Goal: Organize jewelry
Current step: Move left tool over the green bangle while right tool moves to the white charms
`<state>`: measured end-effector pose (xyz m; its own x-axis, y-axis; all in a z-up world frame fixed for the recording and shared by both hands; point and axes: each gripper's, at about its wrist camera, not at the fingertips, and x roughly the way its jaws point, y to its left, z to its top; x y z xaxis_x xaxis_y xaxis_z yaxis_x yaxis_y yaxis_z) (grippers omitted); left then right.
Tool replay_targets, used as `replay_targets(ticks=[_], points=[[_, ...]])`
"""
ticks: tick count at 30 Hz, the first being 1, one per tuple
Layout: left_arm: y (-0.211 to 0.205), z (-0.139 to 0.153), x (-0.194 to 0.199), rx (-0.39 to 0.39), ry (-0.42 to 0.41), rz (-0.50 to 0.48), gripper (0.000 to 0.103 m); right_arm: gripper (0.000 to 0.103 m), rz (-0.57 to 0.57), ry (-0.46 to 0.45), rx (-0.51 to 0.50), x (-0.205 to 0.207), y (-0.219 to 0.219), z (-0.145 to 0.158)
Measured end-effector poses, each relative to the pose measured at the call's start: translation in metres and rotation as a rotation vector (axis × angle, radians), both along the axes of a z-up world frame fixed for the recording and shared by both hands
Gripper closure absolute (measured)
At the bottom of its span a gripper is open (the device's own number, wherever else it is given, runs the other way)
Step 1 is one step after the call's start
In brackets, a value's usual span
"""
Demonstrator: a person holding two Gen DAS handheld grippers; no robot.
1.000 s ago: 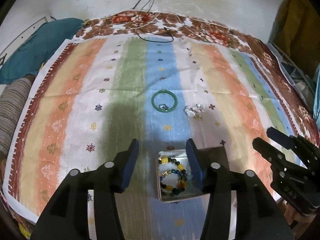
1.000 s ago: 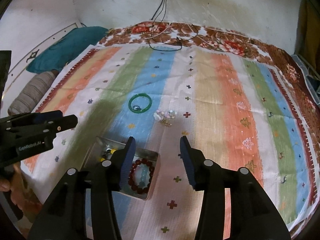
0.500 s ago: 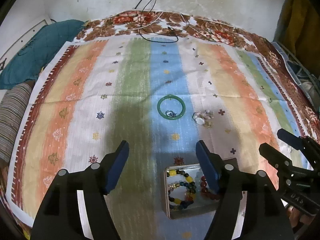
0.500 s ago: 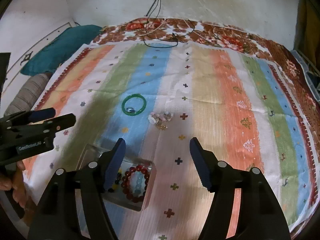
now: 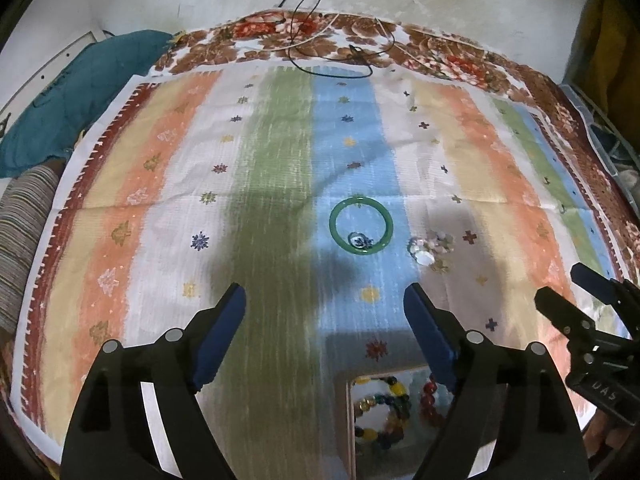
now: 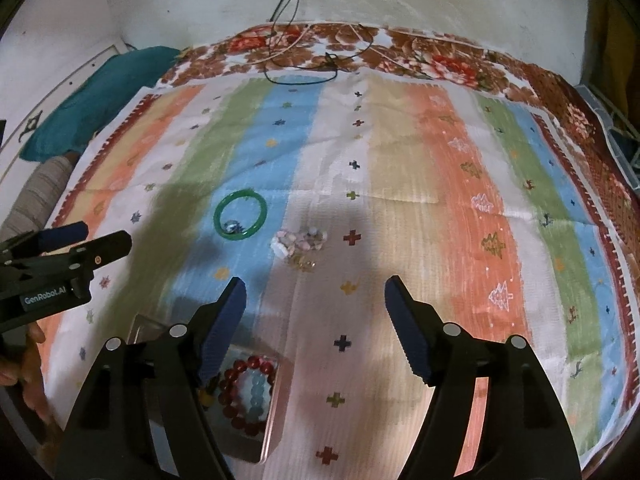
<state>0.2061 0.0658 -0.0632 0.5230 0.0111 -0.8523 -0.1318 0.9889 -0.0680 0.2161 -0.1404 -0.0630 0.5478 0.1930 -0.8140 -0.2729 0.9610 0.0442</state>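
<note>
One green bangle [image 5: 361,225], one metal tray [image 6: 270,420], three beaded bracelets [image 5: 382,412], one pale bead cluster [image 6: 298,242]

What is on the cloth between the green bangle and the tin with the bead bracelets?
Nothing but bare striped cloth, in shadow, lies between the green bangle and the tin. The left wrist view shows this best.

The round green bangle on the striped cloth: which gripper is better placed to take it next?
Probably left: the round green bangle lies straight ahead between the open left gripper's fingers; in the right wrist view it lies off left of the right gripper.
</note>
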Motion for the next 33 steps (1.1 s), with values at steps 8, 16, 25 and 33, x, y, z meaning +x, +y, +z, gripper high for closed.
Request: replay_targets(ticks=[8,16,25,33], points=[[0.002,-0.010,0.019,-0.003,0.000,-0.003,0.020,0.031,-0.021,0.026,0.003,0.021,0.000,-0.013],[0.003,-0.023,0.037,0.003,0.023,-0.009,0.020,0.031,-0.030,0.051,-0.001,0.037,0.003,-0.025],[0.006,-0.037,0.055,-0.008,0.047,-0.013,0.020,0.031,-0.036,0.072,-0.020,0.053,0.006,-0.038],[0.007,-0.050,0.067,-0.008,0.074,-0.031,0.020,0.031,-0.042,0.095,-0.020,0.069,0.010,-0.048]])
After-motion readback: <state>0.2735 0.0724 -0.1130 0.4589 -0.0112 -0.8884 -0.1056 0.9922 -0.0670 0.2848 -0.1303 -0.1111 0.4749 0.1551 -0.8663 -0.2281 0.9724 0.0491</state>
